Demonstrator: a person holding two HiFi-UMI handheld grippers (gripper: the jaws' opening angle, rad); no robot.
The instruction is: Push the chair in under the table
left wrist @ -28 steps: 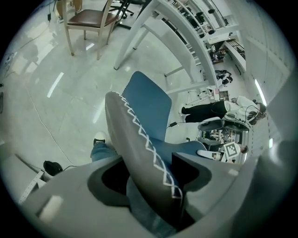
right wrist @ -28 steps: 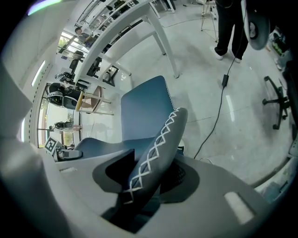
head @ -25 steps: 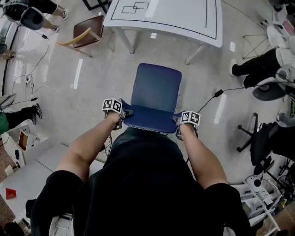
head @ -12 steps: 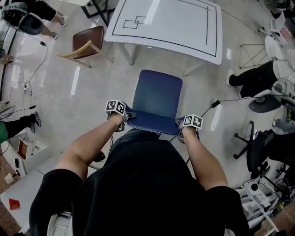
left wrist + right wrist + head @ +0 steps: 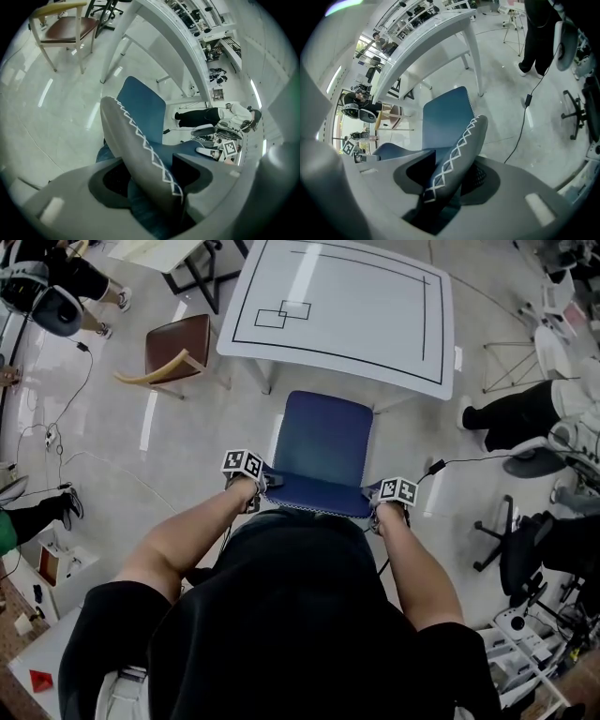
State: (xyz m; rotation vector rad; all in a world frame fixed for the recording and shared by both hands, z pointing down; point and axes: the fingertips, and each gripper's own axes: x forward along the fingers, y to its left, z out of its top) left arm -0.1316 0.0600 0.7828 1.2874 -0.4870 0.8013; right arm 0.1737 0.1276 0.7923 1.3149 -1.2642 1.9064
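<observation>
Clamping the left side edge of the blue chair's backrest (image 5: 312,491), the left gripper (image 5: 264,480) has its jaws drawn in narrow on the padded, white-stitched rim, which the left gripper view shows running up between them. The blue chair (image 5: 324,439) stands on the floor directly at the near side of the white table (image 5: 349,307). It faces the table, and its seat front reaches about the table's near edge. How far the seat has passed beneath that edge cannot be told from above. On the backrest's other side edge the right gripper (image 5: 382,500) is likewise closed narrow on the stitched rim, as the right gripper view shows, so both hands hold the chair at matching heights and neither is the nearer to the table. The move turns on one relation: the table lies straight ahead of the grippers, beyond the chair, and the line of push runs from the backrest along the seat into the gap between the table's two near legs. The seat looks narrower than that gap and seems to sit a little closer to the near-left leg (image 5: 269,381) than to the near-right one (image 5: 385,403). An even shove from both hands, biased slightly rightward, would probably carry it in cleanly.
</observation>
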